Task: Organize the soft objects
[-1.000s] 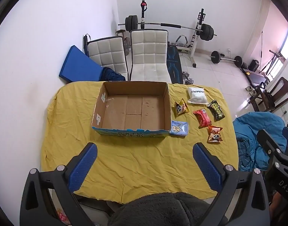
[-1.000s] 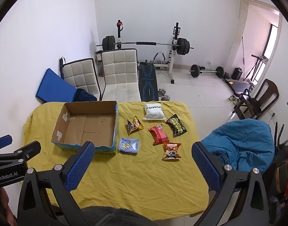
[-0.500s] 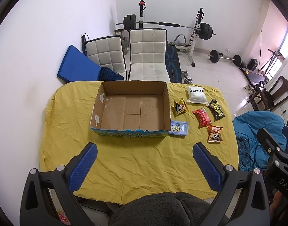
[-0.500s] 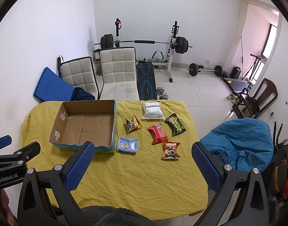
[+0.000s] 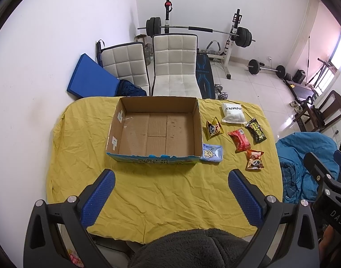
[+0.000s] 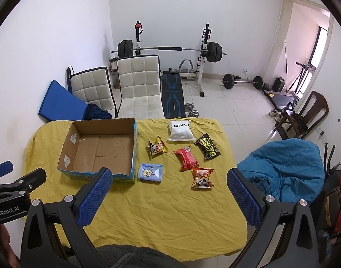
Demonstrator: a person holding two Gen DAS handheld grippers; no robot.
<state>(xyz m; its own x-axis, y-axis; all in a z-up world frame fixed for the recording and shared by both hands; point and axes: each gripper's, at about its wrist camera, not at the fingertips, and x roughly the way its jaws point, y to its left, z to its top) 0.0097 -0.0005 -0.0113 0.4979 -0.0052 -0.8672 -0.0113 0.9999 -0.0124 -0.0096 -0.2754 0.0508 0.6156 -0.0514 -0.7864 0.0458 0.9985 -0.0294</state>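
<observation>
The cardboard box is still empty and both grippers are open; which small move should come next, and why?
Probably lower the right gripper toward the light blue packet. It lies flat beside the cardboard box, nearest of the six packets on the yellow cloth, and nothing is held, so its carry into the box looks shortest.

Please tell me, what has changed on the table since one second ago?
Nothing was taken or released. Both cameras shifted only slightly. The left gripper and right gripper stay open above the near table edge; the cardboard box remains empty, and the packets beside it lie unmoved.
</observation>
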